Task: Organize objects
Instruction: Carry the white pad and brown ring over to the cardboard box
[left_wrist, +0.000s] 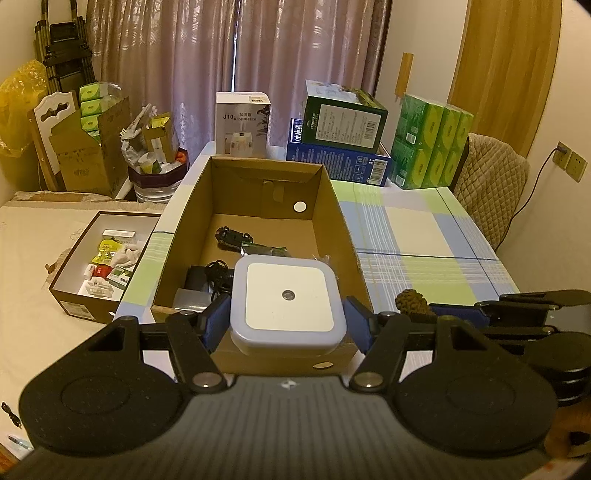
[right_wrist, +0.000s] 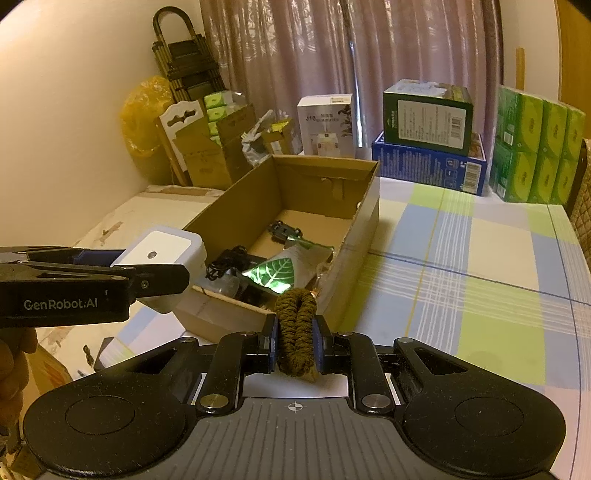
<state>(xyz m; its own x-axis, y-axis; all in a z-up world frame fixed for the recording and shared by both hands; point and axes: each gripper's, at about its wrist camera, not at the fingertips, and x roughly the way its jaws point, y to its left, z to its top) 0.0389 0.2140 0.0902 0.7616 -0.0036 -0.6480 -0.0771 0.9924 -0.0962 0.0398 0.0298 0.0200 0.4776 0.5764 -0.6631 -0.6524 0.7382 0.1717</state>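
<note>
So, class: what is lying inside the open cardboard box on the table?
Inside the cardboard box: a black toy car, a silvery leaf-print pouch, a tangled black cable and something translucent. The square night light in the left tool hides part of the floor.

The right gripper (right_wrist: 294, 341) clamps a folded brown cord (right_wrist: 296, 328) between its blue pads, just beside the near corner of the open cardboard box (right_wrist: 364, 221). At left, the left gripper (right_wrist: 147, 273) holds a white square device (right_wrist: 162, 247) above the box's near edge
</note>
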